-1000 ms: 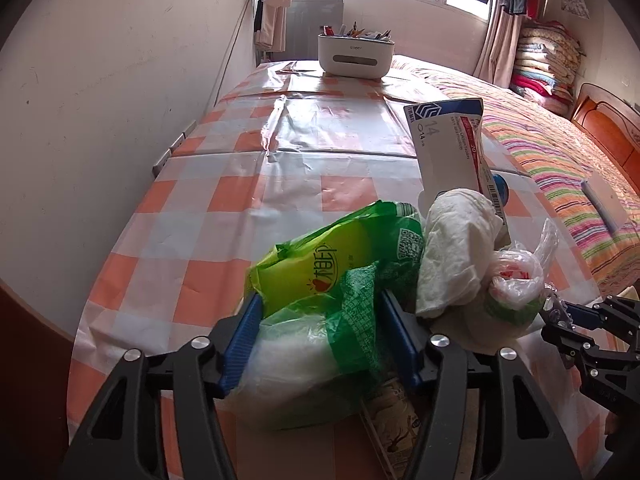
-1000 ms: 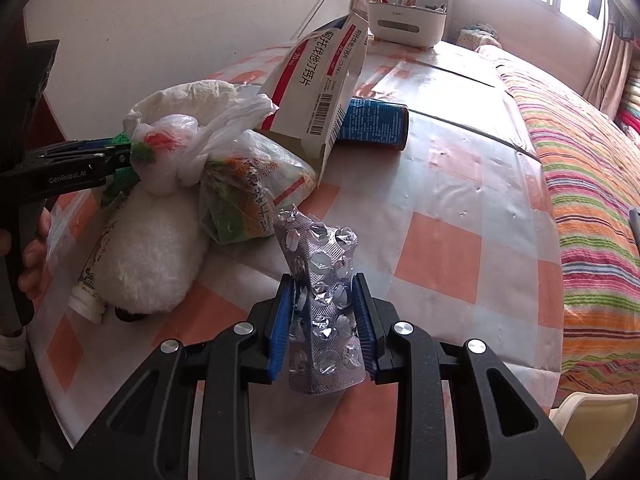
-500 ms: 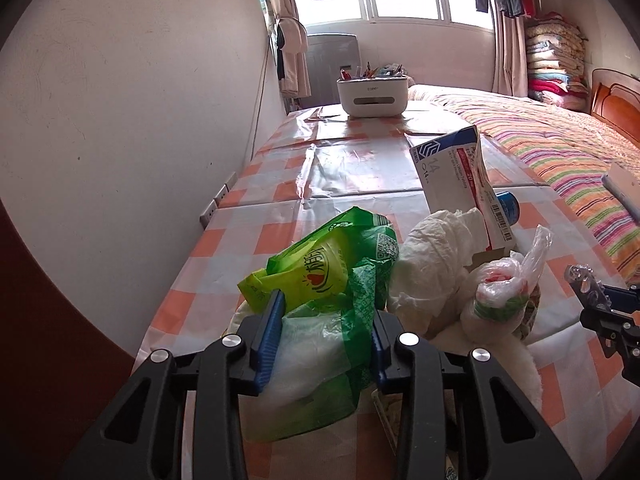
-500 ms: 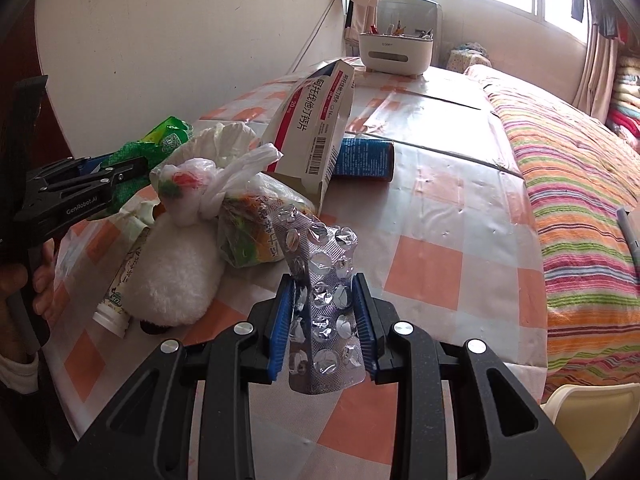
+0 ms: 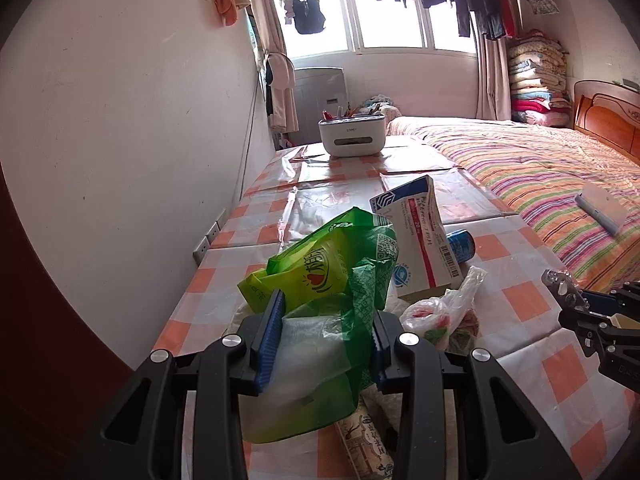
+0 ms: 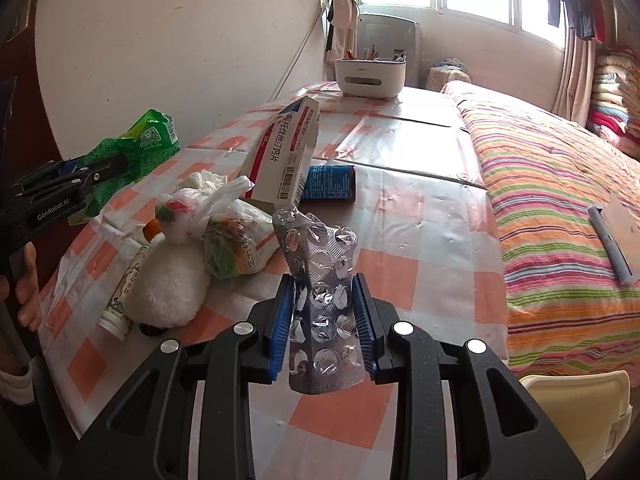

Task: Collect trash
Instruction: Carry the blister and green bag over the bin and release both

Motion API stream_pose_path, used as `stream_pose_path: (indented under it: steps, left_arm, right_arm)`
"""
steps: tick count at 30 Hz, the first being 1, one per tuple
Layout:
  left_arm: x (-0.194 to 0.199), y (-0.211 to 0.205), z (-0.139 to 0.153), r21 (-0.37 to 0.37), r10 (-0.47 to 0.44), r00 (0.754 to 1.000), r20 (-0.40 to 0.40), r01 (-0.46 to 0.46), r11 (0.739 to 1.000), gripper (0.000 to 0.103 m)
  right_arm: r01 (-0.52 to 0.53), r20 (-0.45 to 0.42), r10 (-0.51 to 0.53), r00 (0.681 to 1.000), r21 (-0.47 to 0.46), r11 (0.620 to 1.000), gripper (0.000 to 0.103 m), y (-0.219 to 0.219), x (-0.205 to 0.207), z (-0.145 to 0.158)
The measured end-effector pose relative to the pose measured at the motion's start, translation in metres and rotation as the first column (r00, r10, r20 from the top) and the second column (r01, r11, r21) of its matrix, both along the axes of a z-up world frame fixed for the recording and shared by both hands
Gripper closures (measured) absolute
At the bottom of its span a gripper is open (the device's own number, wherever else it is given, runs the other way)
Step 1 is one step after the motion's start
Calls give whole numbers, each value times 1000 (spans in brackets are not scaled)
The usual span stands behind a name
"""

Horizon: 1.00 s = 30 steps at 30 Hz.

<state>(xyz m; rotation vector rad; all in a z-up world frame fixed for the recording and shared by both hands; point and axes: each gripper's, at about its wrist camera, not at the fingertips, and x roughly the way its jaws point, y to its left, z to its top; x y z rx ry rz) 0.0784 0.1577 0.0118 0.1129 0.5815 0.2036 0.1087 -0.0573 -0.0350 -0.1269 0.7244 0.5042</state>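
My left gripper (image 5: 327, 312) is shut on a crumpled green plastic bag (image 5: 320, 272) and holds it above the checked tablecloth (image 5: 520, 304). From the right wrist view the same bag (image 6: 148, 140) hangs at the far left in the left gripper (image 6: 116, 164). My right gripper (image 6: 324, 286) is shut on an empty silver blister pack (image 6: 324, 272), upright between the blue pads. Below lie a medicine box (image 6: 286, 156), a blue can (image 6: 330, 182), a knotted small bag (image 6: 180, 212), a snack packet (image 6: 236, 248), a white fluffy lump (image 6: 168, 284) and a tube (image 6: 126, 292).
A white desk organizer (image 6: 370, 76) stands at the table's far end. A wall runs along the left, and a bed with a striped cover (image 6: 560, 200) lies along the right, a pen (image 6: 610, 244) on it. A cream container rim (image 6: 580, 400) shows at lower right.
The left jaws closed tighter on the green bag, then lifted it up and back off the pile. The right gripper rose and drew back, the blister pack still in it.
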Motion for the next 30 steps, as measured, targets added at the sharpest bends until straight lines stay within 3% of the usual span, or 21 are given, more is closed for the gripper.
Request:
stream_pose_path:
  steps: [10,22,30]
  left_arm:
    - [0,-61,6,-13,-148,989,7,148,989,67]
    - [7,-149,-3,-18,-335,942,-19,335,942,67]
    - [8,-176,-3,-131,-436,900,-13,431,893,67]
  right_arm:
    - [98,17,-98,995,-4,995,74,-48,-8,2]
    - [236,27,-236,971,10,972,74,-121,-23,2]
    - [321,33,-322,946,15,947,74,-162,-32,2]
